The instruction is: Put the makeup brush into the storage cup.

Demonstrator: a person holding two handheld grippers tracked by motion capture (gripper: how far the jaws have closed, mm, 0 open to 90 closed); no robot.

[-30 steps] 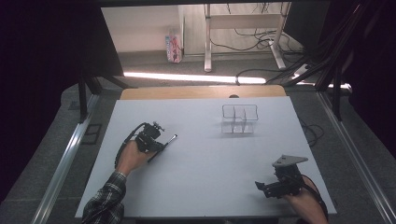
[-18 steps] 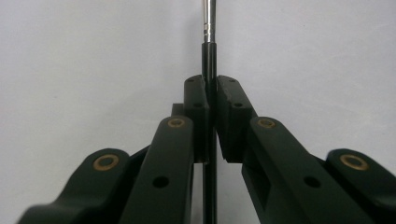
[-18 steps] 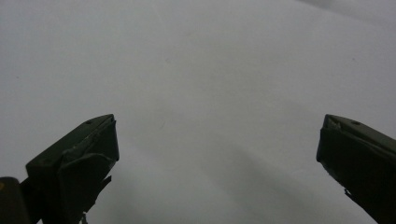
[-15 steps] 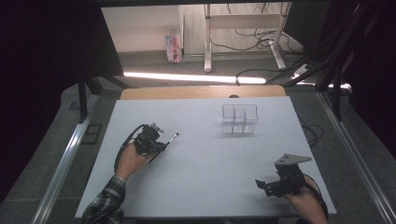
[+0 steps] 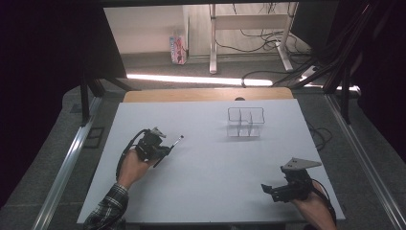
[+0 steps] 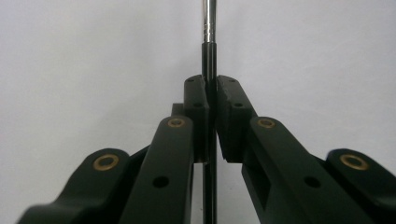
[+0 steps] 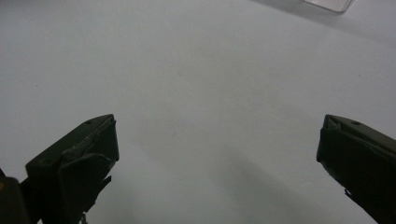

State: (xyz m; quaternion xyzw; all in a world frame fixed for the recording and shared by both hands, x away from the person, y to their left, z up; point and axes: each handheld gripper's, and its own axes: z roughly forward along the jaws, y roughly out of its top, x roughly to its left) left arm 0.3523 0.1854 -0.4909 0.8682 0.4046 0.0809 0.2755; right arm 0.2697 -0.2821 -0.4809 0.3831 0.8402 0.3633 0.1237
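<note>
Above the bench (image 5: 201,191), left hand-held gripper (image 5: 165,149) is clamped on a thin black pen (image 6: 208,60); pickup done, delivery to clear organiser (image 5: 245,122) likely remains; right hand-held gripper (image 5: 268,189) gapes empty

This looks like a lab or a recording room set up for handling trials, not a home. A bare white tabletop (image 5: 210,187) lies on a wooden board (image 5: 206,94) and is flanked by metal rails (image 5: 64,165) over grey carpet, with dark panels closing off both sides. Behind it stand the white legs of a desk frame (image 5: 213,38) with a tangle of black cables (image 5: 273,40) on the floor, a strip of light (image 5: 191,79) runs along the far edge, and a small printed carton (image 5: 177,49) stands against the pale wall.
</note>
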